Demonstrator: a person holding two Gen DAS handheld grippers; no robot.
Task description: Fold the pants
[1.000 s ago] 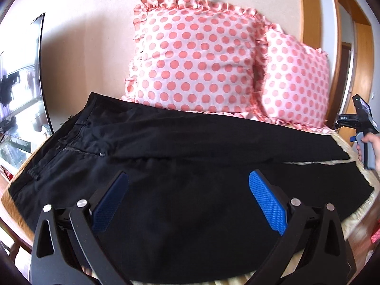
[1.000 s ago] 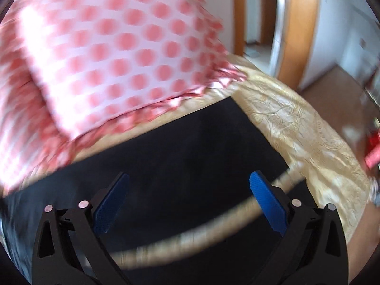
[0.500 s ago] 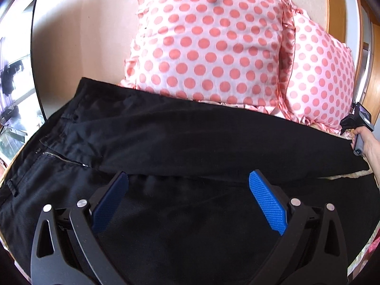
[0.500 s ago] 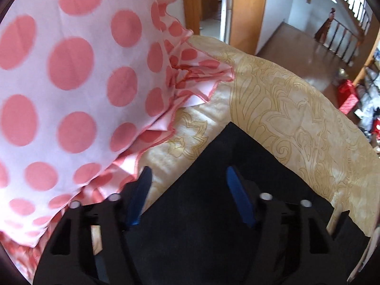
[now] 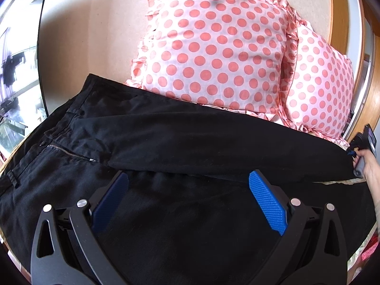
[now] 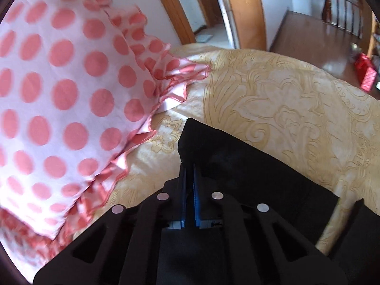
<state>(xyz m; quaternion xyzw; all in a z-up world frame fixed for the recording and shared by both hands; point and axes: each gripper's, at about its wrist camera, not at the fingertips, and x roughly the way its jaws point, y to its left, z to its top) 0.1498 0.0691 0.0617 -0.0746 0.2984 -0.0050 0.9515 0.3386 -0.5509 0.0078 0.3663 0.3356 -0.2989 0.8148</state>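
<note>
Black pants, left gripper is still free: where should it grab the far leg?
Judging from its pose, take the black pants at the far waistband corner, coming from the waist end. The far leg lies flat, its hem already pinched by the right gripper, so that corner matches it. The left gripper hovers open above the near leg.

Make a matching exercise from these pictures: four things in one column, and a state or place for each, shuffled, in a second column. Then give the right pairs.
Things:
1. left gripper
2. right gripper
3. zipper
4. polka-dot pillows

States or places:
A. propped behind the pants, against the wall
B. shut on the hem of a pant leg
C. open, above the black pants
D. showing at the fly, near the waistband

Pairs: 1-C, 2-B, 3-D, 4-A
</note>
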